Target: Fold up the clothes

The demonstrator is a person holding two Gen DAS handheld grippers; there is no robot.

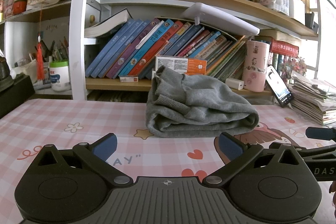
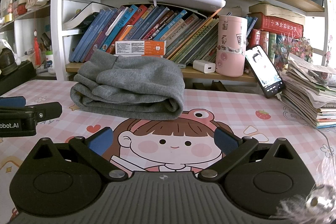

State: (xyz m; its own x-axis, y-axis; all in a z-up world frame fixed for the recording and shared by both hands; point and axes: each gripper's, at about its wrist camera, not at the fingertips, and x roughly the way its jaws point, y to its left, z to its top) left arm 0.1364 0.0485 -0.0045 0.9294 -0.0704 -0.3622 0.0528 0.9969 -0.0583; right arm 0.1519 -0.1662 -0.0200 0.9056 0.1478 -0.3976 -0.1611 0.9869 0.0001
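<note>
Above the tablecloth (image 1: 63, 114), both claws (image 1: 167, 145) (image 2: 163, 140) level, spread, empty, facing folded sweater (image 2: 130, 89)

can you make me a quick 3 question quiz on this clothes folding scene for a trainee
1. True or false: the left gripper is clamped on the grey sweater.
2. Multiple choice: the phone is (a) flat on the table, (b) propped up against the paper stack, (c) held in the right gripper.
3. Fill in: the sweater lies ______ on the pink checked tablecloth, with its ribbed cuffs on top.

Key:
1. False; both grippers are open and apart from the sweater.
2. b
3. folded
</note>
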